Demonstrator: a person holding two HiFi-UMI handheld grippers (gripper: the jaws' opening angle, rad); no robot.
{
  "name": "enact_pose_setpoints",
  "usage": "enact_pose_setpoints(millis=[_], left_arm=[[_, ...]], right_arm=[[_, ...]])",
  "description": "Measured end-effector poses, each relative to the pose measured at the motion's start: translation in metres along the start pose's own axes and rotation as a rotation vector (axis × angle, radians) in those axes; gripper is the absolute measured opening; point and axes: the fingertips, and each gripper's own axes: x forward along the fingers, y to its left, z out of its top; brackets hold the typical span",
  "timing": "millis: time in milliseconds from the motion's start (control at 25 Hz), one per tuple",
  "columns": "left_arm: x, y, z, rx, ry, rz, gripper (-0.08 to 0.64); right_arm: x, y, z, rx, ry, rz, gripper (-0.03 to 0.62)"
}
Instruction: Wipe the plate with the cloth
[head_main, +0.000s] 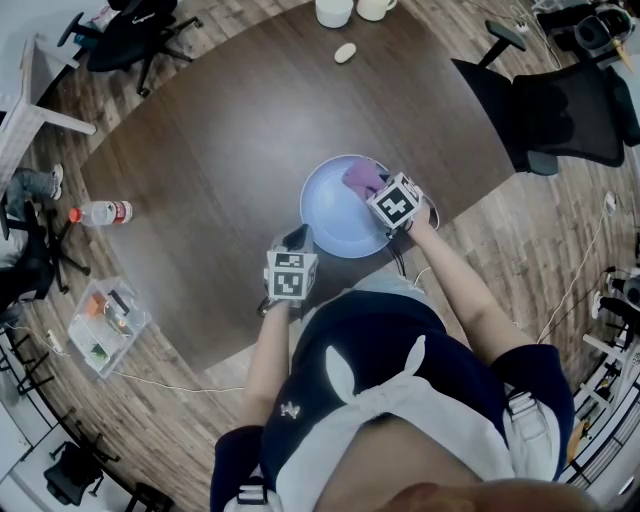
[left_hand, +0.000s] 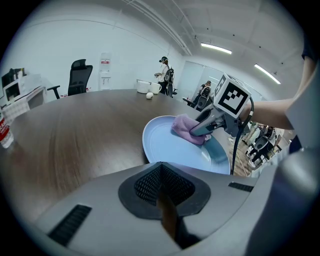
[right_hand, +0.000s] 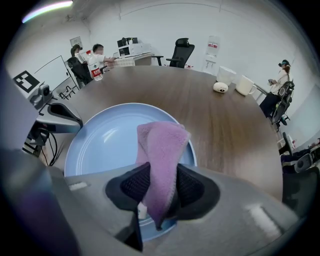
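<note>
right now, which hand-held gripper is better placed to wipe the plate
Right: the right hand-held gripper is shut on the cloth over the plate; the left hand-held gripper is shut and empty.

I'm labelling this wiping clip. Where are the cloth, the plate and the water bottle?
cloth (right_hand: 159, 145): right gripper view, on its purple middle fold.
plate (right_hand: 102, 145): right gripper view, on its bare blue centre.
water bottle (head_main: 98, 213): head view, on its clear body.

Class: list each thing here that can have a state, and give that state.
plate: flat on the table, under the cloth
cloth: bunched, resting on the plate
right gripper: shut on the cloth
left gripper: shut, empty
bottle: upright, capped
</note>
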Motion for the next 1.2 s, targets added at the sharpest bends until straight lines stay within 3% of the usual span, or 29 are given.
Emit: enact_pose_setpoints(millis=[240, 600, 920, 1200], left_arm=[[-0.002, 0.000, -0.001, 0.002, 0.004, 0.003, 0.005], [-0.003, -0.002, -0.001, -0.002, 0.012, 0.010, 0.005], [-0.004, -0.002, -0.004, -0.011, 0.013, 0.005, 0.005], [-0.004, -0.004, -0.004, -0.016, 0.012, 0.007, 0.005]], right_arm=[[-0.008, 0.000, 0.003, -0.033, -0.005, -0.006, 0.150], [-0.004, -0.001, -0.014, 0.041, 0.018, 0.015, 0.150], [-0.002, 0.016, -0.021, 0.139, 0.016, 0.126, 0.149], [-0.004, 0.027, -0.025, 0.127, 0.026, 0.150, 0.149]])
